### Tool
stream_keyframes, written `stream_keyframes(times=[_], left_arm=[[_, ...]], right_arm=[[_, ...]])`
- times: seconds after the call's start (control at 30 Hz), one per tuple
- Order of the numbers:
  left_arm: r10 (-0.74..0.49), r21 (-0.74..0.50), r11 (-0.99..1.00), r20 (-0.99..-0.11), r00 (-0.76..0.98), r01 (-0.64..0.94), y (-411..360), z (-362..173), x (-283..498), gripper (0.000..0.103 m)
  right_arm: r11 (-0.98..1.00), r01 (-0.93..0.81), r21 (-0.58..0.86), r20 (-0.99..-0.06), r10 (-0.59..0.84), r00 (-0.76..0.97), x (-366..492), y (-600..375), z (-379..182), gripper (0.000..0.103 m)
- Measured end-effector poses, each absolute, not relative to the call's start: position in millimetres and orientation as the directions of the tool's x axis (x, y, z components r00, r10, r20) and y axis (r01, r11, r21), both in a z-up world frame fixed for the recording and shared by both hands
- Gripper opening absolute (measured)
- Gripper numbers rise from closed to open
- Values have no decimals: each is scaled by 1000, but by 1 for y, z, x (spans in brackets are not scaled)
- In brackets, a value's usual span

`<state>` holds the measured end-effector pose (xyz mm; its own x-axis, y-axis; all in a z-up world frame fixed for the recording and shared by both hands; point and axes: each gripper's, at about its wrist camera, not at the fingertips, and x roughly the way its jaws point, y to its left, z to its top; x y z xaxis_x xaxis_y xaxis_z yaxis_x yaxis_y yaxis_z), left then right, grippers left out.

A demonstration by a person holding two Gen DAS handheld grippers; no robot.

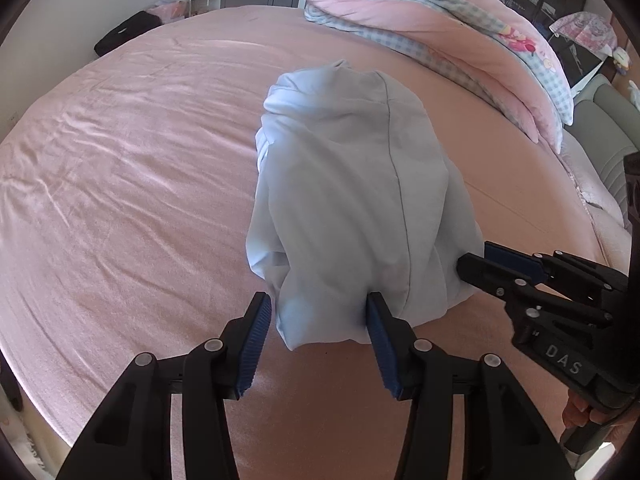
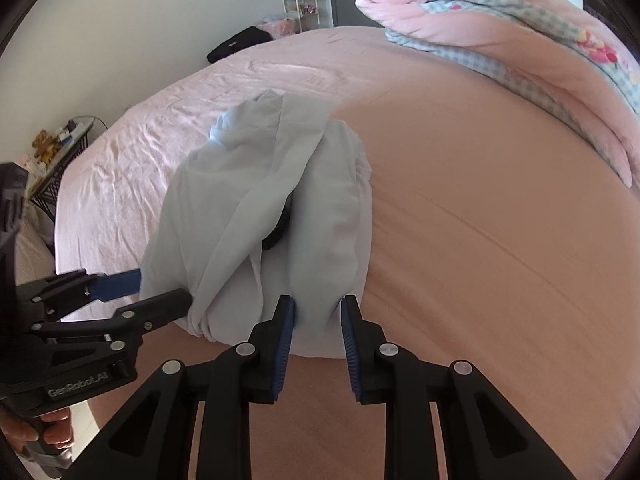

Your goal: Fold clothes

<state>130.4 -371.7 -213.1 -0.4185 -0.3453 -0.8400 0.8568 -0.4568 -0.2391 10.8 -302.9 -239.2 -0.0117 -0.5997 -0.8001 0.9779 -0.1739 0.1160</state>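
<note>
Here, a pale blue garment (image 1: pixel 352 200) lies bunched in a long mound on the pink bed (image 1: pixel 120 184), its near end toward both cameras and its far end pointing at the rolled pink quilt (image 1: pixel 460 28) by the headboard side. The left gripper (image 1: pixel 318 320) stands at the garment's near left corner, jaws half closed with a hanging fold of cloth between them; its right pad presses into the fabric, while the left pad appears just clear of it, so a firm grip cannot be confirmed. The right gripper (image 2: pixel 318 312) is at the garment's near right edge, jaws narrowed on a ridge of cloth that both pads appear to pinch. Each tool also shows in the other's view, entering from the garment's side. A dark patch (image 2: pixel 280 228) shows in a crease of the garment; what it is cannot be told. Judged from this layout, the step in hand is taking hold of the near hem at two points, early in the fold. The next move probably calls for the left jaws to finish closing, then both hands lifting and drawing apart together to spread the cloth flat.
</note>
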Motion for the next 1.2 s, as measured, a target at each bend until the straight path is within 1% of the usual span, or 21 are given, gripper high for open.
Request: stream_keyframes(times=[0.1, 0.2, 0.23, 0.3, 0.43, 0.6, 0.8, 0.87, 1.13, 1.17, 1.2], left_arm=[[-297, -326, -411, -835, -463, 851, -380, -218, 139, 46], [-261, -390, -377, -826, -500, 840, -387, -222, 142, 46], [-261, -401, -375, -819, -511, 836, -387, -221, 143, 44], [-266, -411, -377, -810, -522, 830, -387, -220, 145, 36], [-261, -406, -385, -813, -520, 829, -388, -220, 145, 36], [-233, -459, -358, -799, -554, 813, -393, -224, 157, 35], [-206, -488, -339, -796, -570, 804, -396, -228, 172, 35], [-204, -500, -332, -790, -578, 800, -396, -227, 175, 35], [-242, -457, -363, -795, -556, 812, -391, -214, 170, 22], [-240, -462, -361, -794, -559, 810, -391, -213, 171, 21], [-237, -467, -358, -792, -563, 808, -392, -212, 171, 19]], right_arm=[[-109, 983, 147, -750, -660, 39, 9, -287, -221, 23], [-44, 978, 206, -746, -653, 128, 17, -298, -224, 23], [-32, 975, 221, -746, -649, 148, 19, -301, -227, 23], [-4, 973, 231, -743, -646, 174, 24, -305, -231, 23], [18, 982, 191, -773, -613, 161, 32, -322, -246, 23], [38, 959, 281, -750, -614, 244, 27, -335, -252, 23], [-4, 959, 284, -791, -566, 232, 33, -359, -260, 21], [-29, 965, 261, -803, -561, 201, 34, -361, -258, 10], [-79, 996, 44, -829, -560, -8, 44, -356, -252, 0], [-91, 996, 24, -829, -558, -31, 43, -356, -252, 0], [-103, 994, 46, -831, -556, -19, 37, -355, -251, 0]])
